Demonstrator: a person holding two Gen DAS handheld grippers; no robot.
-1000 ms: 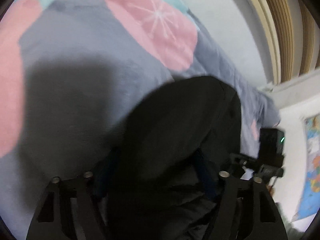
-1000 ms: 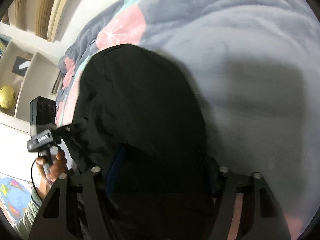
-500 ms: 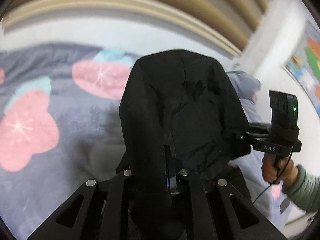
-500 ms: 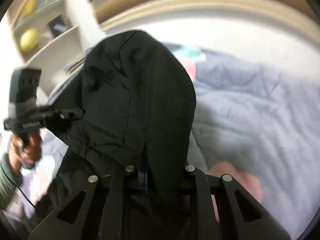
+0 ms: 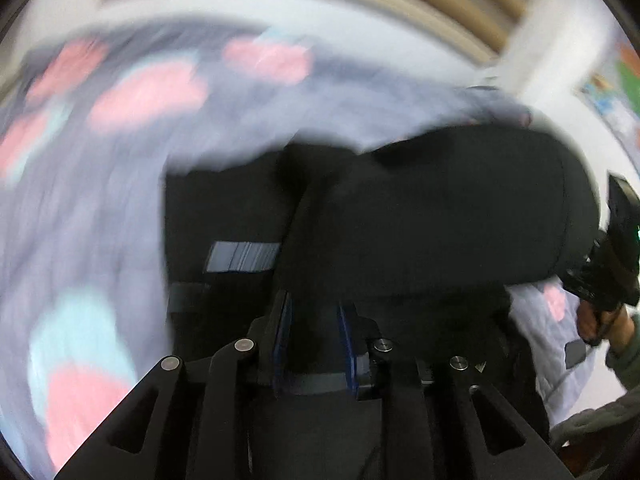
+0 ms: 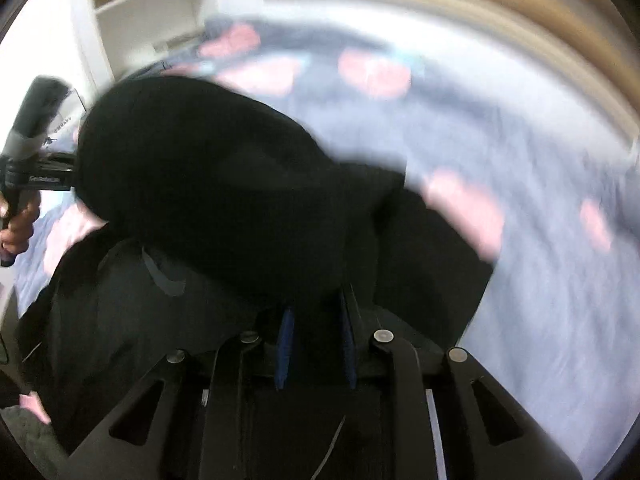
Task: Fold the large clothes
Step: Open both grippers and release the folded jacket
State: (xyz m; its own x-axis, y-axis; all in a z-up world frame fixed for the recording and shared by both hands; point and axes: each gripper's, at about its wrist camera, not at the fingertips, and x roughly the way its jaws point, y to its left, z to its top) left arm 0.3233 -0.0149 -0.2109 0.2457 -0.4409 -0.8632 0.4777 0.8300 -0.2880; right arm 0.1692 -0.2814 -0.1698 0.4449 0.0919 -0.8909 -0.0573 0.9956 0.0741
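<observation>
A black garment (image 5: 440, 208) hangs between the two grippers over the grey blanket (image 5: 100, 200) with pink blotches, one layer doubled toward the lower part lying on the bed. The left gripper (image 5: 316, 344) and the right gripper (image 6: 316, 344) each pinch a bunch of the dark cloth, though motion blur makes the grip hard to confirm. The fold looks under way, not laid flat; smoothing and further folds remain.
</observation>
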